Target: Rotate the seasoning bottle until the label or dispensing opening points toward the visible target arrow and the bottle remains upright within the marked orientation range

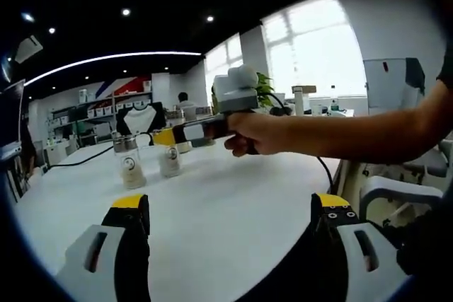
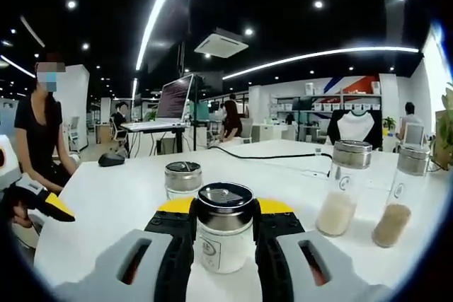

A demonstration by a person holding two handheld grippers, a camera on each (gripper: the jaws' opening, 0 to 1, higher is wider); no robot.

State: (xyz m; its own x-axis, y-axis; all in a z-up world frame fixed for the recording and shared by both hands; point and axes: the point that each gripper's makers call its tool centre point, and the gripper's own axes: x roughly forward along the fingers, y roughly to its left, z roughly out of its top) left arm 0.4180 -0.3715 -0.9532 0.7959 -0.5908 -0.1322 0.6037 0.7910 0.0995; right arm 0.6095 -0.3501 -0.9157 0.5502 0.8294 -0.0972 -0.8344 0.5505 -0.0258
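Two tongs observed: right gripper (image 2: 224, 242) clamps the upright seasoning bottle (image 2: 224, 228) on the white bench (image 2: 113, 196), well inside its edges; left gripper (image 1: 230, 221) hovers with jaws apart

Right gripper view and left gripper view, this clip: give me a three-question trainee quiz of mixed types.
1. True or false: the right hand-held gripper has its jaws closed on the seasoning bottle.
2. Multiple choice: in the right gripper view, the two tall glass shakers stand A) left of the held bottle, B) right of it, C) behind the monitor.
3. Fill in: the left hand-held gripper is ____ over the white table.

Key: 1 true; 2 B; 3 open, holding nothing.
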